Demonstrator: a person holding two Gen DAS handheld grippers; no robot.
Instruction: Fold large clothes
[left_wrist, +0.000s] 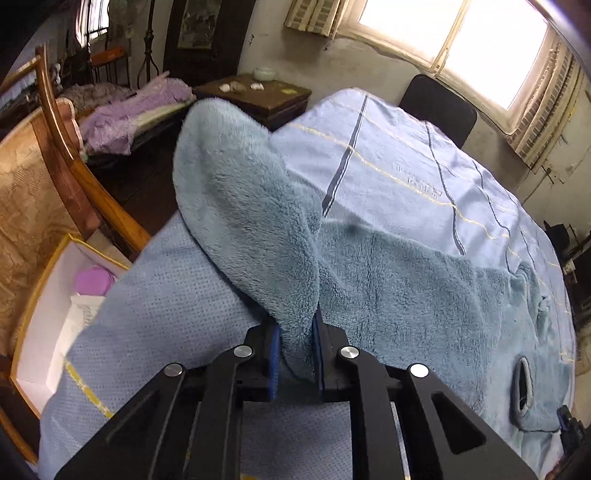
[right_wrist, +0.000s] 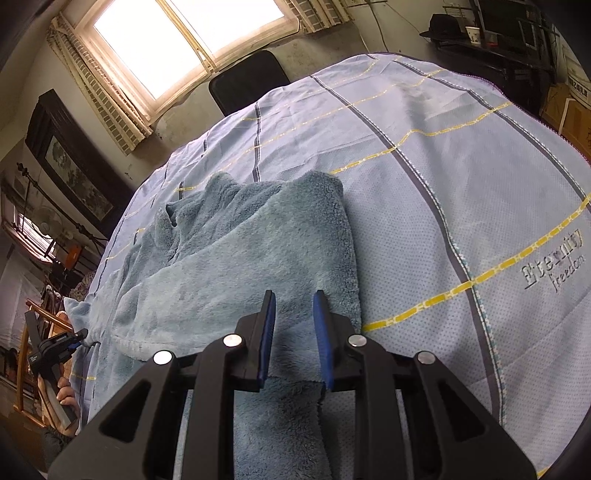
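Note:
A blue-grey fleece garment (left_wrist: 424, 295) lies spread on a light blue striped bedspread (left_wrist: 406, 147). My left gripper (left_wrist: 295, 328) is shut on a flap of the fleece, which stands up between the pads and curls to the upper left. In the right wrist view the garment (right_wrist: 240, 266) lies folded on the bedspread (right_wrist: 443, 147), and my right gripper (right_wrist: 293, 295) hovers over its near right edge. Its jaws are apart, and flat fleece shows through the gap. The left gripper (right_wrist: 74, 338) shows small at the far left, held by a hand (right_wrist: 66, 398).
Left of the bed stand a wooden chair frame (left_wrist: 74, 166) and a white open box (left_wrist: 48, 314). A dark nightstand (left_wrist: 258, 96) and a black chair back (left_wrist: 437, 107) are behind the bed under a window. A cluttered desk (right_wrist: 498, 37) is at the far right.

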